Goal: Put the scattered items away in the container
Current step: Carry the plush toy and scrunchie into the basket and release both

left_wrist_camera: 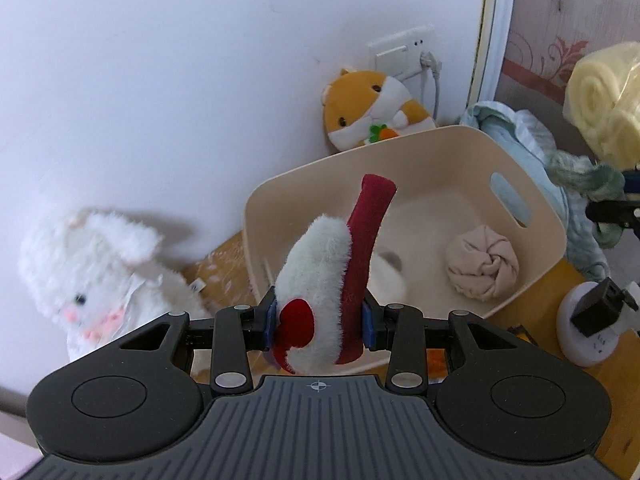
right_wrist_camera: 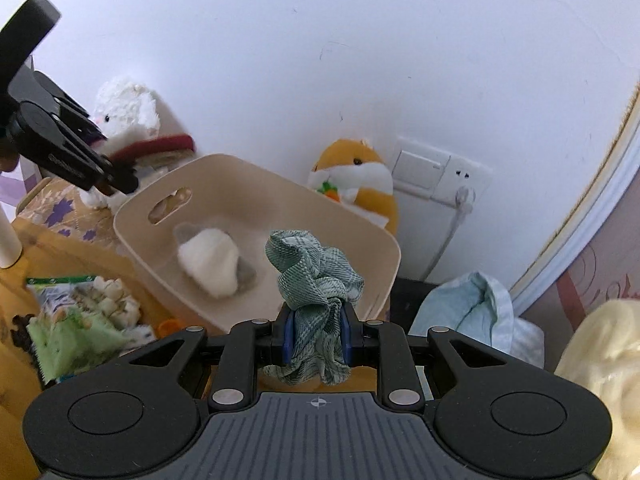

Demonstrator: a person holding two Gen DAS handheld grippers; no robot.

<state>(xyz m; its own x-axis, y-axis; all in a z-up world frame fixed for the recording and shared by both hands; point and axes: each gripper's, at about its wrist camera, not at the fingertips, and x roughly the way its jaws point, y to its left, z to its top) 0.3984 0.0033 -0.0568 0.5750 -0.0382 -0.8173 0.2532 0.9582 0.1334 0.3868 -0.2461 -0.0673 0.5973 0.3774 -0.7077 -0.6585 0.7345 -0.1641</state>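
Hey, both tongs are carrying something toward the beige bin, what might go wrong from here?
1. The left tongs pinch only the lower end of the red and white plush, so it may swing or slip before it clears the bin rim.
2. The right tongs hold a bunched green cloth whose loose folds could catch on the near rim and drape outside.
3. Both are converging on the same bin, so the tongs might bump each other.

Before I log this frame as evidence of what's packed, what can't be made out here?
- Left wrist view: bin floor partly hidden by the held red-and-white plush.
- Left wrist view: white rabbit motion-blurred.
- Right wrist view: white item in bin blurred, unidentifiable; beige bundle hidden behind green cloth.
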